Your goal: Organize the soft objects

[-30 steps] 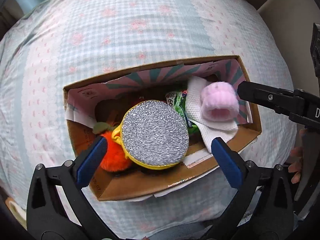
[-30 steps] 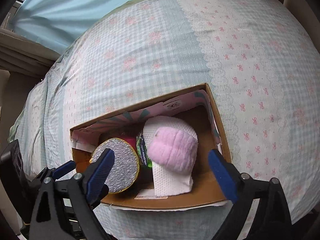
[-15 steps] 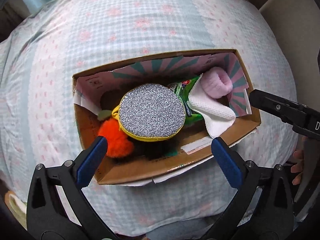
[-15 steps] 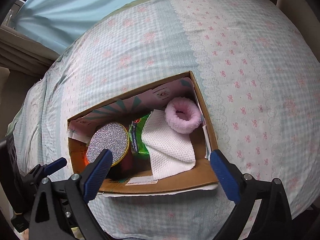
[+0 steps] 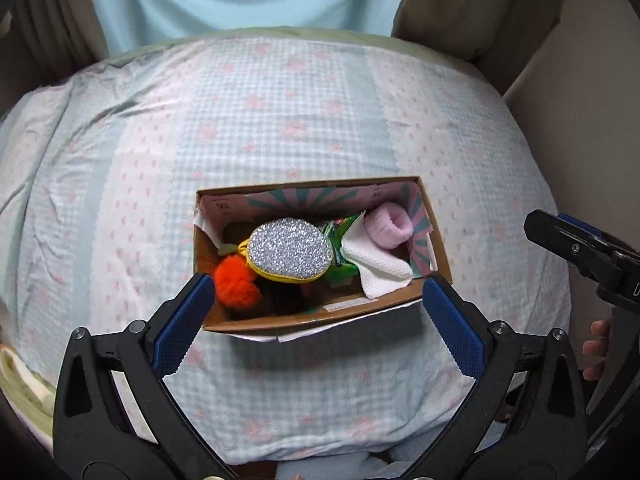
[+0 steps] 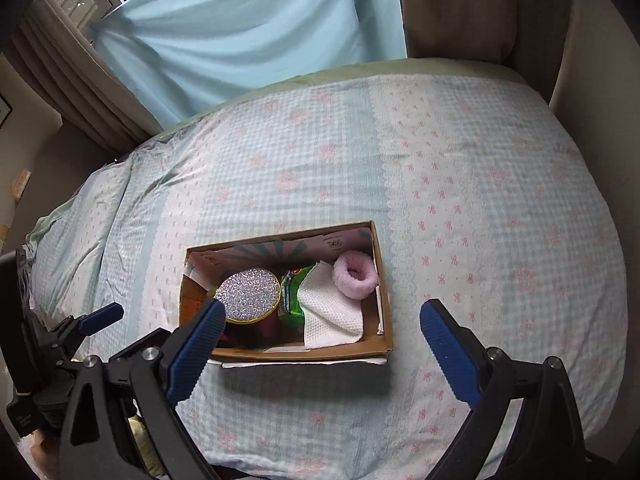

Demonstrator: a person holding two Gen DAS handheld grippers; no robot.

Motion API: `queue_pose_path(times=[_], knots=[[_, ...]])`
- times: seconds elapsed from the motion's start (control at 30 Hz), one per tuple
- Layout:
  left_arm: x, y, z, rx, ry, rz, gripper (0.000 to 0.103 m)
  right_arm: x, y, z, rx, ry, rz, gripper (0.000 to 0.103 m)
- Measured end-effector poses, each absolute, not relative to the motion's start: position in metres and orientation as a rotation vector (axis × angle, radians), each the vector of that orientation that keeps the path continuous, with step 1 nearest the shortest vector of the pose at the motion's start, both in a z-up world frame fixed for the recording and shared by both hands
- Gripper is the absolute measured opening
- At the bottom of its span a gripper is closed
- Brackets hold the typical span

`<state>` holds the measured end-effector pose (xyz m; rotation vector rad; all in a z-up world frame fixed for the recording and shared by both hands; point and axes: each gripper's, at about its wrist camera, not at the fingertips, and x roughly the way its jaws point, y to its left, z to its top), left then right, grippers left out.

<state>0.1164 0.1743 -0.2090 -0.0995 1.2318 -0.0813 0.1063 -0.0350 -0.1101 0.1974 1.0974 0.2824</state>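
while both tools hang empty above the bed, the parts read as follows, from the jaws outward.

left gripper (image 5: 316,308): jaws spread wide, nothing between them, touching nothing; it hangs over the near wall of the box, at 6 o'clock of the contents.

right gripper (image 6: 320,332): jaws likewise spread wide and empty, clear of every item; its left pad overlaps the box's 7 o'clock corner in view, though contact cannot be told.

cardboard box (image 5: 436,236): sits on the bedspread (image 5: 280,120), open at the top, with all the soft things inside.

glitter pouch (image 5: 290,249): silver disc with a yellow rim, resting highest, just left of the box's middle.

orange pompom (image 5: 234,282): at 8 o'clock of the pouch, pressed into the near left corner.

green packet (image 5: 338,240): wedged between the pouch and the cloth.

white cloth (image 5: 378,268): folded, at 4 o'clock of the pouch, one corner riding up on the near wall.

pink scrunchie (image 6: 355,274): at the far right end, lying on the cloth.

task state: judged near complete, since nothing soft shows loose on the bedspread.

risk 1: the pouch sits proud of the heap; a nudge from a passing jaw would likely tip it out.

risk 2: the cloth corner on the wall could catch a pad and drag the scrunchie with it.

risk 3: the soft mattress gives poor footing; pressing one wall would probably tilt the box.
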Motion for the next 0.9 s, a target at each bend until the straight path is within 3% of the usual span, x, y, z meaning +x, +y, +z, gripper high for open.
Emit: queue_pose_path(times=[0.43, 0.9], knots=[[0.044, 0.144, -0.009, -0.146, 0.752, 0.01, 0.103, 0.029, -0.103, 0.043, 0.092, 0.75, 0.197, 0.097], [-0.001, 0.082, 0.037, -0.048, 0.578, 0.012, 0.103, -0.01, -0.14, 0.061, 0.052, 0.644, 0.099, 0.097]])
